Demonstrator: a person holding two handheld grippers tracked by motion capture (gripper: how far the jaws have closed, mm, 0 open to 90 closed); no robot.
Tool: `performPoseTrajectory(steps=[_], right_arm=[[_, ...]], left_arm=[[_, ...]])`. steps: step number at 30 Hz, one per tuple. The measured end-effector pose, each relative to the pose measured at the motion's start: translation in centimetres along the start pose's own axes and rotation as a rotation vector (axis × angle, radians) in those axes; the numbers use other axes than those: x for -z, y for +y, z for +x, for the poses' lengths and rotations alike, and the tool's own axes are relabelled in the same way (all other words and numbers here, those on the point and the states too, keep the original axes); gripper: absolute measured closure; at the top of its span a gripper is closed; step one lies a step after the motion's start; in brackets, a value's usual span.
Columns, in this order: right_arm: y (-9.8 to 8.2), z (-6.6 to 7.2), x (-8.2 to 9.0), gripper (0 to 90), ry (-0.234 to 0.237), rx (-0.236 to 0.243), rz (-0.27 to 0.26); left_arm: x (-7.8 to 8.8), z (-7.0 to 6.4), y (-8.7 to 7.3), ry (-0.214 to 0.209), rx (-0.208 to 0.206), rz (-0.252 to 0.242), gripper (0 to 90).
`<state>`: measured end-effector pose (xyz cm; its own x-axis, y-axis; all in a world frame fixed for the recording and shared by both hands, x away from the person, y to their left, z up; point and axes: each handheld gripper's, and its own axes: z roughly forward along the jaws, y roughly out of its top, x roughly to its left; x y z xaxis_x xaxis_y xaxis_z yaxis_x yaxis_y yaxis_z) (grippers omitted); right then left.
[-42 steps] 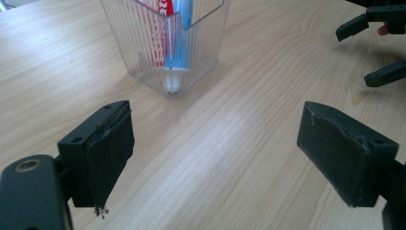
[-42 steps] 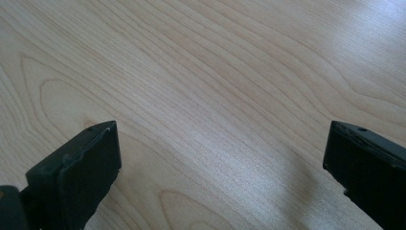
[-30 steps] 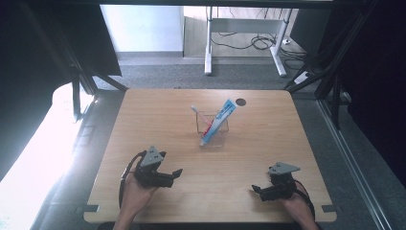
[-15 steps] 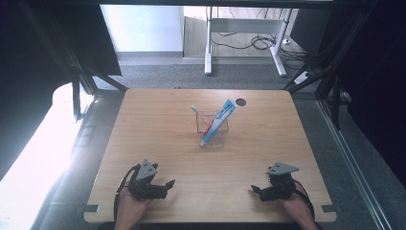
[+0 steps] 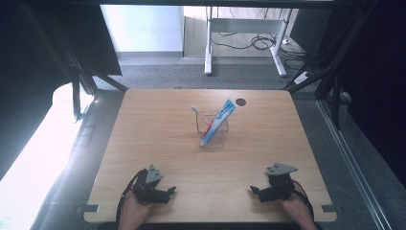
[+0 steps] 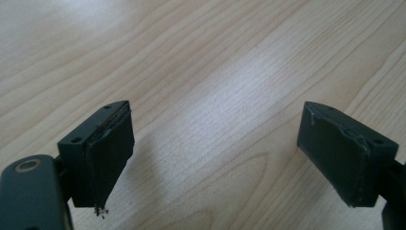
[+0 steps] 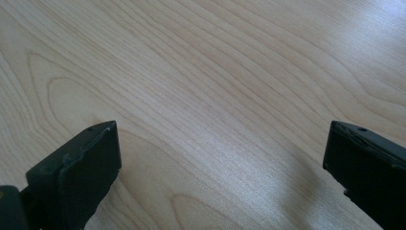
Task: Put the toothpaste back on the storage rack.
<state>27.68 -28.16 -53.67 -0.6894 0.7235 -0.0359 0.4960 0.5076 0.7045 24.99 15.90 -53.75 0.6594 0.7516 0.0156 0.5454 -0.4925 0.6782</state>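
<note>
A clear plastic holder stands at the middle of the wooden table. A blue and white toothpaste tube leans in it, beside a toothbrush with a white head. My left gripper rests near the front left edge, held by a hand, open with bare wood between its jaws. My right gripper sits near the front right edge, also open over bare wood. Both grippers are well short of the holder.
A dark round hole sits in the table's far right part. Black frame struts stand at both sides of the table. A white desk frame with cables stands on the floor beyond.
My left gripper has drawn back toward the table's front edge and lowered. The right gripper has stayed where it was.
</note>
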Motion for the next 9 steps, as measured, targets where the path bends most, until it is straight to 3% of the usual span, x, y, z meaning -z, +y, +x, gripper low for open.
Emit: performPoseTrajectory(steps=[5, 9], right_arm=[[-0.02, 0.04, -0.06, 0.0, 0.002, 0.003, 0.002], [-0.04, 0.04, -0.12, 0.0, -0.001, 0.008, 0.005]], left_arm=[[-0.24, -0.10, 0.00, 0.007, -0.005, 0.011, 12.8], [-0.37, 0.20, -0.05, -0.012, 0.026, 0.013, 12.8]])
